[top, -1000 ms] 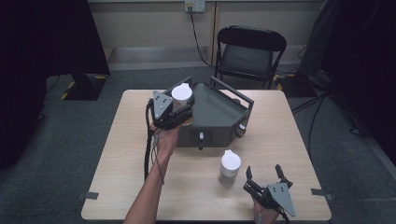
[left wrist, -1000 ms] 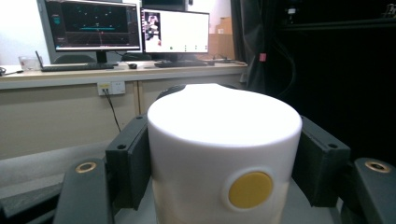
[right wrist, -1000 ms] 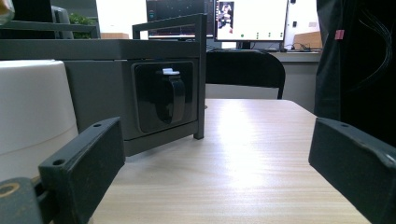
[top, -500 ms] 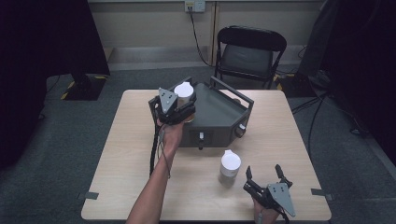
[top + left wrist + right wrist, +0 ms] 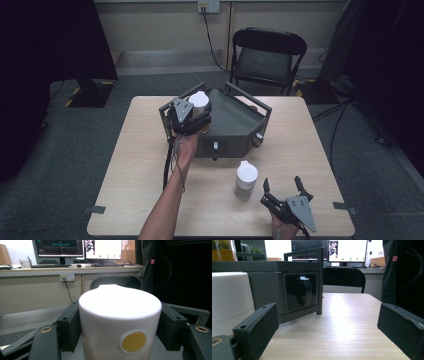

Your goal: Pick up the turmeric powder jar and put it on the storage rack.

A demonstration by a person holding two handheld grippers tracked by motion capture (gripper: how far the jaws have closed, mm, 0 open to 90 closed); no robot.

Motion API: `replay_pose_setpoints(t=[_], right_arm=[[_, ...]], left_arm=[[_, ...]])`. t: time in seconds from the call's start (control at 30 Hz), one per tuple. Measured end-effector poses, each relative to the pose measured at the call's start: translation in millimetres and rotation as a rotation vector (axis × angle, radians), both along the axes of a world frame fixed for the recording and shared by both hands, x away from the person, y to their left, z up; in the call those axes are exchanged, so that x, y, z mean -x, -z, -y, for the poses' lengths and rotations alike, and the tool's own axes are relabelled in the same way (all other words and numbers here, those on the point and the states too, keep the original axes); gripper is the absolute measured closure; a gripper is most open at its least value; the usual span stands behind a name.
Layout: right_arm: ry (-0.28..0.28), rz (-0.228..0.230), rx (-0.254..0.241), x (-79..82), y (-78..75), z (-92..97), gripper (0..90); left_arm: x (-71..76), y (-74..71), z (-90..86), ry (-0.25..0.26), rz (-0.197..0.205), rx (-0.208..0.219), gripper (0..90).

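I have my left claw (image 5: 196, 111) closed around a white cylindrical plastic canister with a round yellow spot on its side (image 5: 120, 322); in the left gripper view both black pads press its flanks, the spot facing me, so the grip looks square and firm. From the high view the canister (image 5: 199, 100) hangs over the ten o'clock corner of the dark grey angular metal box with raised rail frame (image 5: 235, 125) that sits at the middle of the pale wooden bench (image 5: 130, 165). I cannot tell whether its base already touches the box top or floats just above it. My right claw (image 5: 283, 192) rests wide open and empty near the five o'clock corner of the bench, with a second white cylindrical canister (image 5: 246, 176) standing just at its ten o'clock, between it and the box front. I judge this the placing step: the held canister is being carried onto the box. The next move calls for a level descent inside the rail, then spreading the pads only once the base sits flat.
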State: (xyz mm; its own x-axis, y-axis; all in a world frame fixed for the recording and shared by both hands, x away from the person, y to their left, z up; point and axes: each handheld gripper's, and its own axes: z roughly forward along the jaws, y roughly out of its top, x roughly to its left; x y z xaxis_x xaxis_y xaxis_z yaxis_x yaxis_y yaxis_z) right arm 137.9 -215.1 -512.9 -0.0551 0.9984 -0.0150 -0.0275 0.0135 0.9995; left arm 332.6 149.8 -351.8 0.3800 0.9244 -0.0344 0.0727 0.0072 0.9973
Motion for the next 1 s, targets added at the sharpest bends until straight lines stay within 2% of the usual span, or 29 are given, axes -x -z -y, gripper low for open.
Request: replay_pose_setpoints(t=[0.5, 0.57, 0.67, 0.8, 0.9, 1.0], right_arm=[[0.0, 0.0, 0.0, 0.0, 0.0, -0.1, 2.2], [0.0, 0.0, 0.0, 0.0, 0.0, -0.1, 2.3], [0.0, 0.0, 0.0, 0.0, 0.0, 0.0, 2.3], [0.0, 0.0, 0.0, 0.0, 0.0, -0.1, 2.3], [0.0, 0.0, 0.0, 0.0, 0.0, -0.1, 2.2], [0.0, 0.0, 0.0, 0.0, 0.0, -0.1, 2.3]], left_arm=[[-0.5, 1.3, -0.2, 0.0, -0.003, 0.012, 29.3], [-2.4, 3.4, -2.2, 0.012, 0.001, 0.028, 19.7], [-1.6, 6.6, -3.0, 0.007, 0.025, 0.038, 15.0], [-1.3, 6.2, -5.0, 0.006, 0.028, 0.054, 3.4], [-0.4, 4.8, -6.4, 0.007, 0.014, 0.06, 0.0], [3.7, 6.2, -8.3, 0.013, 0.031, 0.064, 0.0]])
